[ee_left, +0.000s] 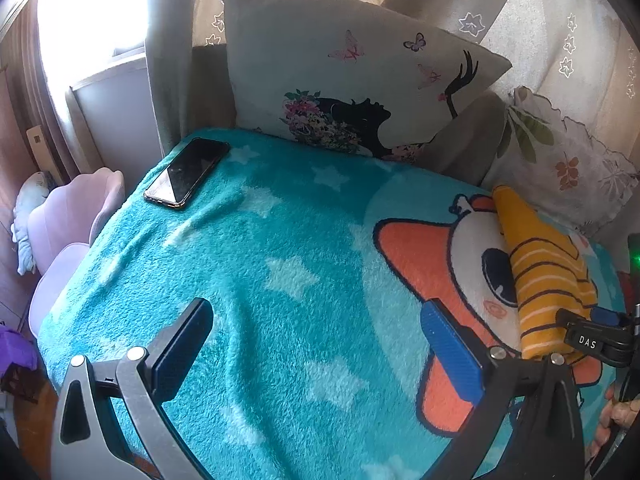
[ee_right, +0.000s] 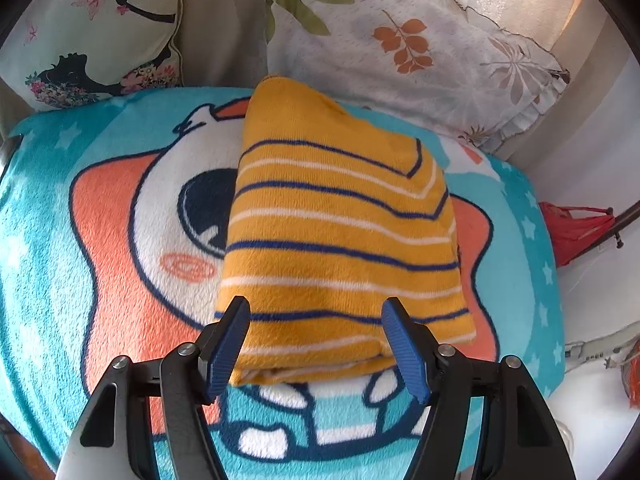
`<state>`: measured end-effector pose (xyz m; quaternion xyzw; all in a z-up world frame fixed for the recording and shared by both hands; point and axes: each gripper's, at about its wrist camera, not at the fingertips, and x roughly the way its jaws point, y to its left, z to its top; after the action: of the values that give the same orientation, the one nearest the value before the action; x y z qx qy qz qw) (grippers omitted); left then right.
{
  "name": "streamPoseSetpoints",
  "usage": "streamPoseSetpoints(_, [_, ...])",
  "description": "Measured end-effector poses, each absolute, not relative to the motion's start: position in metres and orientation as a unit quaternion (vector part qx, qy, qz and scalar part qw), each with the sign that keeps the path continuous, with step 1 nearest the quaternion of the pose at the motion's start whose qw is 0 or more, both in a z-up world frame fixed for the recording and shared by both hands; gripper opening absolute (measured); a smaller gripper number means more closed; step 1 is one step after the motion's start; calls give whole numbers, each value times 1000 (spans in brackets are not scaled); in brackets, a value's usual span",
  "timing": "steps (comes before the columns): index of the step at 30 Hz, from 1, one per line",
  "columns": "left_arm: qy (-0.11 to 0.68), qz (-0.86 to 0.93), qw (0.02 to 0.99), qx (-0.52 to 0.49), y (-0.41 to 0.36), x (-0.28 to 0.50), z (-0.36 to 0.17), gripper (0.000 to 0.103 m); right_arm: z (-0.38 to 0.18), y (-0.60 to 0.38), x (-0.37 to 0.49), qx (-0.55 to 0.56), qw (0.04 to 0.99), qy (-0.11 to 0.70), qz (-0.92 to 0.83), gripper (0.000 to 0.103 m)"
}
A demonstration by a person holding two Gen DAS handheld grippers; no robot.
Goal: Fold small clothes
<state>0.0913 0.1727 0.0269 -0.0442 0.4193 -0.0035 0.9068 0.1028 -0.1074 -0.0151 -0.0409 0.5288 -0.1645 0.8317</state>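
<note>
A small yellow garment with navy and white stripes (ee_right: 340,232) lies folded into a compact bundle on a turquoise fleece blanket (ee_right: 40,248) with a cartoon print. My right gripper (ee_right: 320,344) is open, its blue pads on either side of the garment's near edge, and nothing is clamped. In the left wrist view the same garment (ee_left: 548,276) lies at the far right, with the right gripper (ee_left: 592,332) at its near end. My left gripper (ee_left: 320,352) is open and empty over the bare blanket (ee_left: 260,260), well left of the garment.
A black phone (ee_left: 186,172) lies on the blanket's far left corner. A butterfly-print cushion (ee_left: 340,80) and a leaf-print pillow (ee_right: 420,48) stand along the back. A pink chair (ee_left: 68,220) is off the left edge. A red item (ee_right: 576,232) is on the right.
</note>
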Motion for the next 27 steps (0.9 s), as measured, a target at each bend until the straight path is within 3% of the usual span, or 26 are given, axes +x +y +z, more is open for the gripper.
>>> streamPoseSetpoints(5, [434, 15, 900, -37, 151, 87, 25, 103, -24, -117, 109, -43, 841, 523, -129, 67])
streamPoseSetpoints(17, [461, 54, 885, -40, 68, 50, 8, 103, -39, -166, 106, -39, 842, 538, -16, 71])
streamPoseSetpoints(27, [458, 126, 879, -42, 57, 31, 13, 103, -18, -192, 113, -8, 863, 503, 29, 71])
